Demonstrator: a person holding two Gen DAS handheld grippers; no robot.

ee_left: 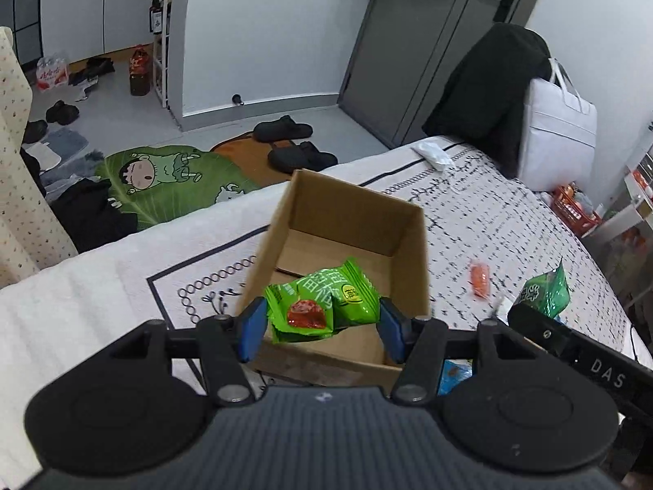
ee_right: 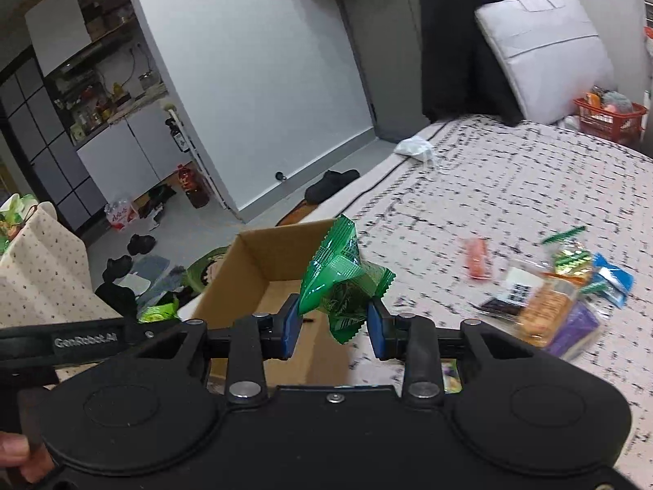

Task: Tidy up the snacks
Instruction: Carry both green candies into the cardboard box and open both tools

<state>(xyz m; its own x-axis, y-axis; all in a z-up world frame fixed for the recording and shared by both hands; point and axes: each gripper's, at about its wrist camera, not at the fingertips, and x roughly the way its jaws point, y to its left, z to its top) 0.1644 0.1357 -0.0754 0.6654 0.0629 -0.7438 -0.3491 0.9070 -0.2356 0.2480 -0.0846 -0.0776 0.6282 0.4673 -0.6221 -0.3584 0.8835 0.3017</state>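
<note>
An open cardboard box point(ee_left: 359, 208) stands on the patterned bed cover. My left gripper point(ee_left: 322, 320) is over the box's near end, its blue pads spread wide. Two light green snack packets point(ee_left: 322, 302) sit between the pads, the right pad clear of them. My right gripper point(ee_right: 332, 324) is shut on a dark green snack packet point(ee_right: 340, 281), held beside the box point(ee_right: 261, 261); that packet also shows in the left wrist view point(ee_left: 545, 292). An orange snack point(ee_left: 479, 277) lies on the cover right of the box.
A pile of several loose snacks point(ee_right: 555, 306) lies on the bed cover point(ee_right: 510, 188) at the right. A white bag point(ee_right: 543, 49) and a black coat point(ee_right: 457, 41) stand at the far end. A crumpled white wrapper point(ee_right: 414, 148) lies near the bed's far edge. Slippers point(ee_left: 285, 130) lie on the floor.
</note>
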